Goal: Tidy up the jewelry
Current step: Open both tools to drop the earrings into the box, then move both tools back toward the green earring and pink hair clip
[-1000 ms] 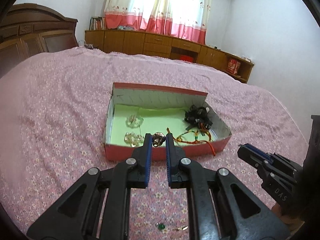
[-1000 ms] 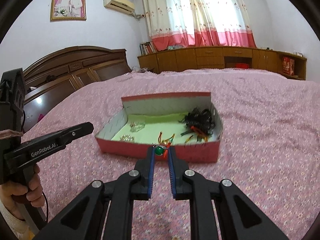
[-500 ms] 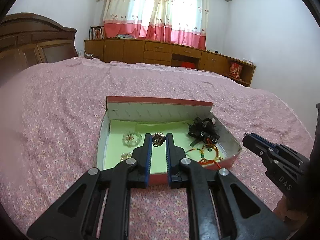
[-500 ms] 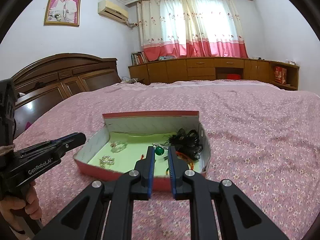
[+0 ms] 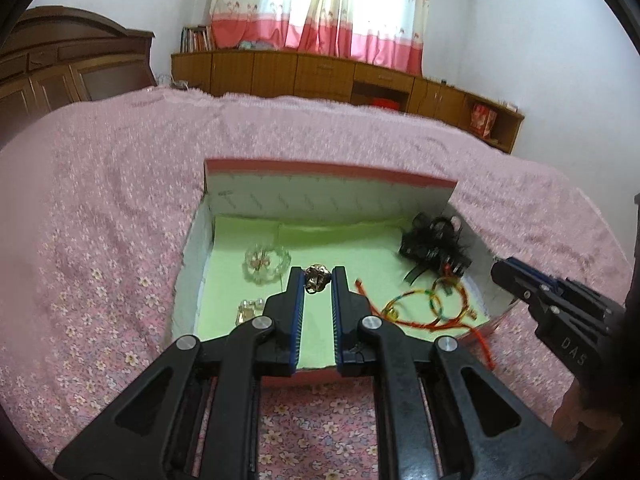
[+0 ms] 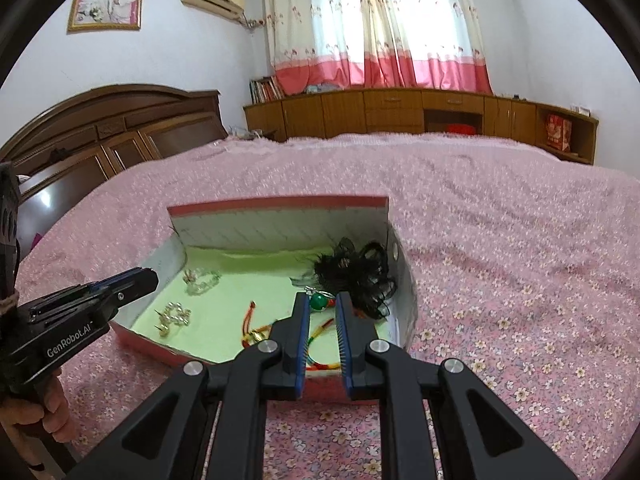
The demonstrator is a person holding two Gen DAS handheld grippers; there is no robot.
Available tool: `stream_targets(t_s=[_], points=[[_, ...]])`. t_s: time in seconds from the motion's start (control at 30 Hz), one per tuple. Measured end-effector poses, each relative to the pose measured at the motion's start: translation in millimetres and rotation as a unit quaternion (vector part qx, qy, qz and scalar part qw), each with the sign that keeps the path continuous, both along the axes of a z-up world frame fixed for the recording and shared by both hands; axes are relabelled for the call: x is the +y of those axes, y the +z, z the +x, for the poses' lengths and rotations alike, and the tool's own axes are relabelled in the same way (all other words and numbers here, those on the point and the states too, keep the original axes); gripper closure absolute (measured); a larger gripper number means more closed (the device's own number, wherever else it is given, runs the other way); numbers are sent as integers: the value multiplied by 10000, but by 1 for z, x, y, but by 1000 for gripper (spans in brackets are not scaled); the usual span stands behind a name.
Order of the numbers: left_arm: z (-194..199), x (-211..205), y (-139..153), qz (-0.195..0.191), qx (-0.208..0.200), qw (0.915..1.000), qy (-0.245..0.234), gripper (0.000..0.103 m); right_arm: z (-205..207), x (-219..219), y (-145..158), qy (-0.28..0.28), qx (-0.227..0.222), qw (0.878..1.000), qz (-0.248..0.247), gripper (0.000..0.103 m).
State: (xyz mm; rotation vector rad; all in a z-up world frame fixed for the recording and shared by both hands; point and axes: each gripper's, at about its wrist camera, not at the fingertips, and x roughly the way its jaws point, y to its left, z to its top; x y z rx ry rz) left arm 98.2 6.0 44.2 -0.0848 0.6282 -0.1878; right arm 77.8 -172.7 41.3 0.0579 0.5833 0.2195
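Jewelry: mostly lying in the box (image 5: 328, 178), which sits open on the bed (image 5: 100, 208); two pieces are held above it in the grippers.
Bed: pink flowered cover, fills most of both views; dark headboard (image 6: 108, 120) at far left.
Cabinets (image 6: 400, 110): low wooden run along the far wall under the curtains (image 6: 380, 20).
Box: red outside, pale green floor, far flap upright.
Left gripper (image 5: 318, 276): over the near left part of the box, fingers pinching a gold piece (image 5: 317, 278) at the tips.
Right gripper (image 6: 322, 302): over the near right part of the box, fingers pinching a green bead (image 6: 319, 301) with a bit of silver wire at the tips.
Black hair ties (image 5: 436, 246): heap in the far right corner of the box.
Cords (image 5: 424, 308): red and yellow loops, near right; one strand trails over the near rim.
Clear bracelet (image 5: 266, 262): far left on the box floor.
Small clear pieces (image 6: 172, 316): near left, just inside the rim; make unclear.
Hand (image 6: 52, 416): on the left gripper's grip, low left in the right view.
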Motion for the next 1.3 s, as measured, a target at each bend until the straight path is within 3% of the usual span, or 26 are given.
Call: stream_targets(t_s=[0.23, 0.47, 0.63, 0.77, 1.3], points=[[11, -3, -15, 131, 379, 9992, -68, 98, 16, -6, -16, -104, 489, 9987, 106, 88], [16, -4, -20, 135, 606, 9980, -142, 97, 23, -5, -18, -55, 653, 9979, 12, 88], [18, -4, -22, 189, 688, 9974, -74, 89, 23, -8, -18, -64, 694, 9975, 139, 87], [14, -1, -19, 128, 650, 9978, -45, 83, 18, -10, -13, -38, 575, 9980, 258, 73], [-30, 6, 19, -28, 415, 9990, -165, 80, -35, -14, 29, 176, -17, 9974, 697, 71]])
